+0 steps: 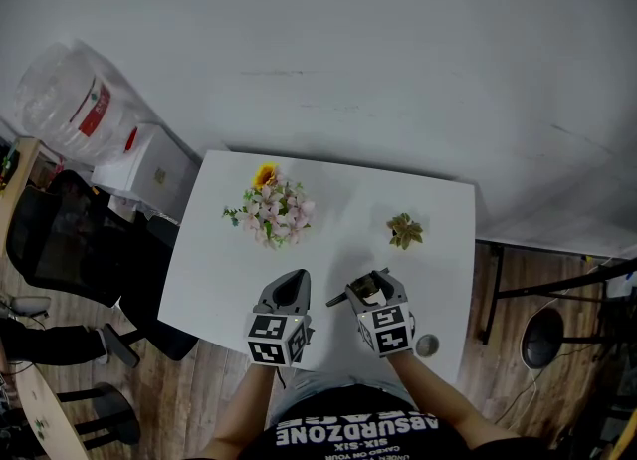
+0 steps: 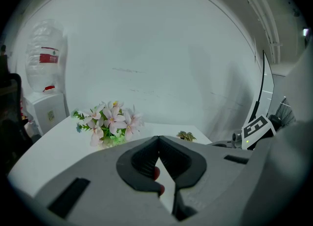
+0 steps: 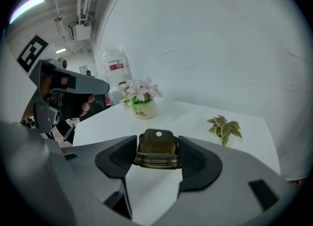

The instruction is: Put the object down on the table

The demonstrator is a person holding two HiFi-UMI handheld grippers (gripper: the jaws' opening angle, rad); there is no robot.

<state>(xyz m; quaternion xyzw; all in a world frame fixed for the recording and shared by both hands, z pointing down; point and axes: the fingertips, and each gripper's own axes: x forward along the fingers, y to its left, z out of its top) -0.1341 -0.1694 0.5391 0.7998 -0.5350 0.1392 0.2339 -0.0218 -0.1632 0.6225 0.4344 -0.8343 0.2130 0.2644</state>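
My right gripper [image 3: 156,157] has its fingers [image 3: 116,160] clamped on the clip [image 3: 156,146], a brownish, see-through piece with a ridged band across it and a small round hole near its top. It sits squarely between the two dark pads, gripped on both sides, and its upper end pokes out past the fingertips toward the far edge of the counter [image 1: 338,199]. In the head view this gripper [image 1: 366,284] is over the near part of the counter, closer to the near right corner than to the left one, with the clip [image 1: 364,289] at its front. White counter shows under the clip, but I cannot tell whether the clip touches it. My left gripper [image 2: 158,139] has its fingers together, their tips meeting with nothing between them; in the head view it [image 1: 294,277] hangs just beside the right one, near the middle of the near edge. Toward the far left corner stands a pot of pink flowers [image 1: 274,207], and a small leafy sprig [image 1: 405,231] lies toward the right edge, well apart from the clip. A small round thing [image 1: 426,345] sits at the near right corner.
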